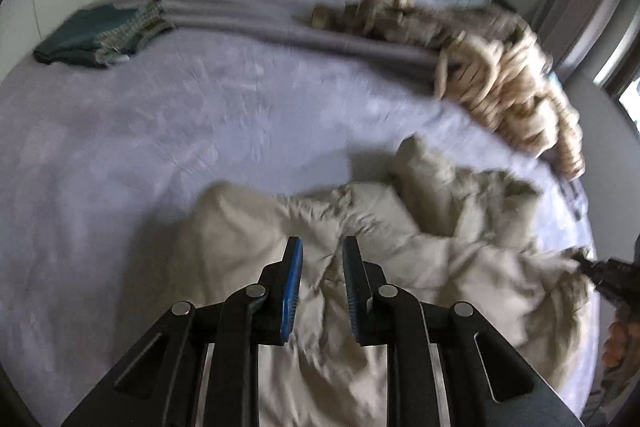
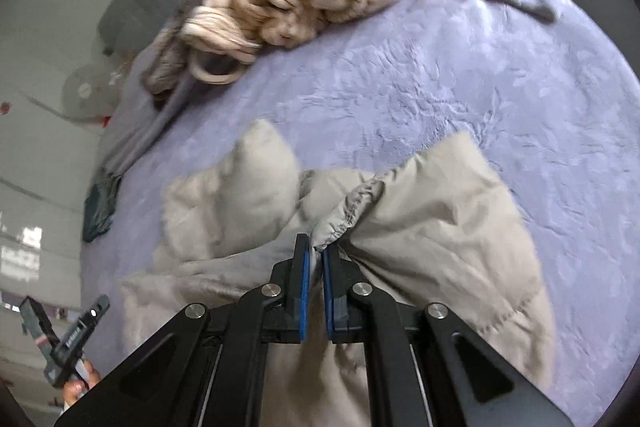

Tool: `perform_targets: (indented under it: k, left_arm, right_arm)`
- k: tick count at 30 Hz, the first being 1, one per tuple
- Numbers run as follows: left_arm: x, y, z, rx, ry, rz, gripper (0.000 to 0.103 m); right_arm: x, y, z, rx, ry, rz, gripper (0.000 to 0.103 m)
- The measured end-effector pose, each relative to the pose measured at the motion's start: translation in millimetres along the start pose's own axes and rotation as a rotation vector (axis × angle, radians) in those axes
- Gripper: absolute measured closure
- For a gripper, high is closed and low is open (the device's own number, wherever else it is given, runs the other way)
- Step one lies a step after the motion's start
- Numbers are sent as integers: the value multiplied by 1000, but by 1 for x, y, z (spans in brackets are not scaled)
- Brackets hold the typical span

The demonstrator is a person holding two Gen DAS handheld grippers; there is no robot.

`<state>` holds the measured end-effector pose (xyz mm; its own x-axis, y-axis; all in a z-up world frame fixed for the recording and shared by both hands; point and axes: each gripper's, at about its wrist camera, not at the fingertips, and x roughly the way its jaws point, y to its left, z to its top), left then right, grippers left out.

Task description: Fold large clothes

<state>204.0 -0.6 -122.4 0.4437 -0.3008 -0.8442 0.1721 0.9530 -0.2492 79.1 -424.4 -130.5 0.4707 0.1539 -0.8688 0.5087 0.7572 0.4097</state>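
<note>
My right gripper [image 2: 316,251] is clamped on the gathered cuff of the beige quilted puffer jacket [image 2: 420,227], crumpled mid lavender bed [image 2: 440,87]. Left gripper [image 1: 322,259] hangs just above the jacket, slightly parted, gripping nothing. Step: spreading flat. Next, I reckon: left needs a hem.

Soft, even daylight fills both fisheye views, brightest at the window [image 1: 628,83] on the right edge. Motion blur smears the bedding (worst on the striped blanket [image 1: 516,103]), and edges curve into dark vignette.
</note>
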Motion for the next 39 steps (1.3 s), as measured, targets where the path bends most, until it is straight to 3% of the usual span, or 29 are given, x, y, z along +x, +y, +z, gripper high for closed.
perform_targets:
  k: [4,9,10,11,12,13,14,15,19,23,24,25,27,28,29,30,31,32,35,39]
  left_arm:
    - [37,4,-11,17,33,15,80]
    - [35,7,-13,38,30,11,80]
    - [32,8,-12,43,34,6,73]
    - [27,11,-10,46,36,-3,60]
    - [20,15,-9,45,28,-13,22]
    - [12,19,-8,41,2,-15,9]
    - [4,22,-7,40,-25,-13,9]
    - [-1,27,-4,45,-26,-14,9]
    - [12,55,5,-33,48,-53,9]
    - [47,87,-2,-164,148,-93,9]
    - [56,90,-6,-181,170,-125,13]
    - [61,90,-9,-182,185,-148,30]
    - [67,82,-13,-147,195,-149,47]
    - [66,77,-13,-123,185,-134,66]
    - [61,73,-13,-106,169,-124,71]
    - [54,70,-10,-105,148,-113,79]
    - [46,69,-9,-104,124,-102,83]
    - [35,67,-6,-100,92,-85,84]
    - [14,62,5,-81,21,-42,88]
    - [24,49,28,-5,-29,24,88]
  right_arm:
    - [39,-17,-3,37,26,-20,96]
    - [41,-24,-8,52,22,17,96]
    - [37,-25,-8,54,29,24,94]
    - [32,-25,-7,52,31,27,90]
    - [26,-24,-6,45,30,27,85]
    - [17,-24,-6,33,22,24,69]
    - [6,-24,-5,15,3,15,46]
    - [-7,-24,-5,-9,-26,7,38]
    - [-32,-33,1,-93,-77,-84,34]
    - [-23,-62,3,-50,-49,-141,34]
    - [-19,-69,3,-36,-38,-145,34]
    - [-12,-77,3,-20,-19,-140,34]
    - [4,-91,1,28,33,-93,34]
    - [9,-94,1,44,44,-83,36]
    - [13,-95,1,49,51,-84,57]
    - [12,-91,0,35,45,-90,72]
    - [9,-84,0,6,34,-99,87]
    - [4,-71,0,-45,14,-126,91]
    - [-11,-34,4,-211,-59,-207,93]
    - [-3,-24,25,-217,-94,-241,93]
